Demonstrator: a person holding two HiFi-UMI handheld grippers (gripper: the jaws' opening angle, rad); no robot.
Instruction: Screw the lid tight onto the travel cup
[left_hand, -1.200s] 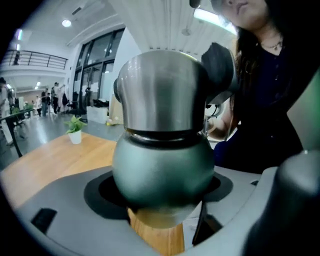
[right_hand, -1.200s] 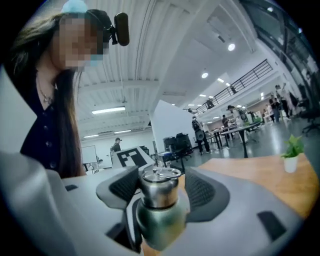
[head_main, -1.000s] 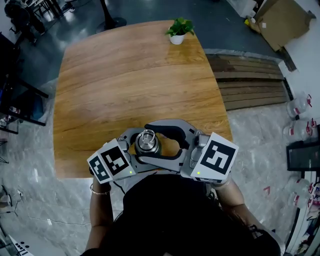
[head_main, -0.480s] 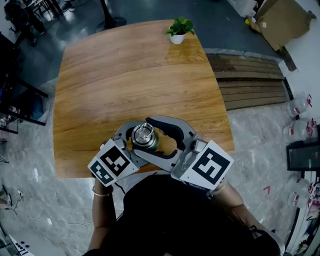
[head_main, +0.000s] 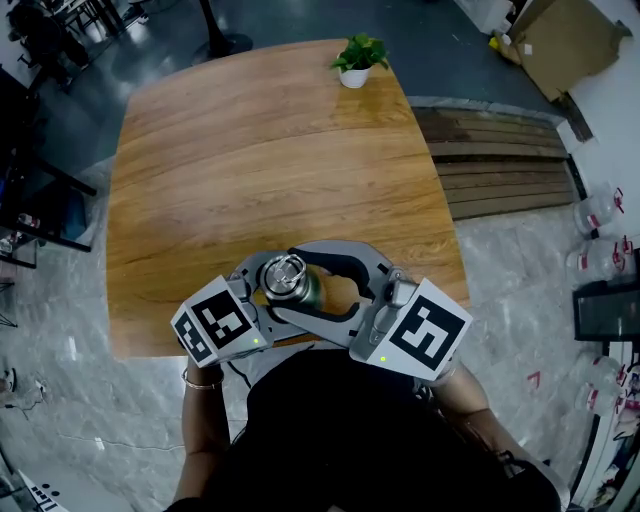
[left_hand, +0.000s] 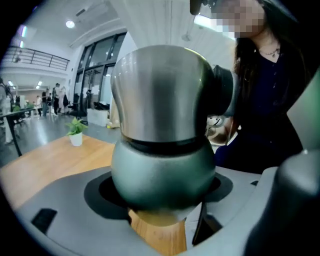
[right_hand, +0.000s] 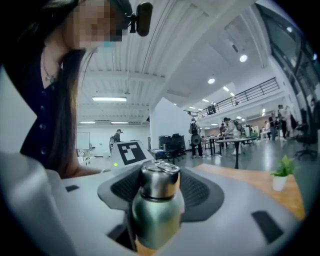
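The travel cup (head_main: 306, 292) has a green body and a steel lid (head_main: 287, 272). It is held just above the wooden table (head_main: 250, 150), near its front edge, and leans slightly. My left gripper (head_main: 268, 286) comes in from the left, shut on the green body (left_hand: 162, 170), which fills the left gripper view with the lid (left_hand: 160, 92) above it. My right gripper (head_main: 294, 282) reaches in from the right, and its curved jaws are shut around the lid (right_hand: 159, 181). The cup's base is hidden between the jaws.
A small potted plant (head_main: 358, 58) stands at the table's far edge. Right of the table lie wooden planks (head_main: 500, 165), cardboard (head_main: 570, 40) and plastic bottles (head_main: 600, 215) on the floor. Dark furniture (head_main: 30, 200) stands at the left.
My right gripper swung clockwise around the cup, then partly back, while the left one stayed on the body. The cup shifted slightly and now leans a little.
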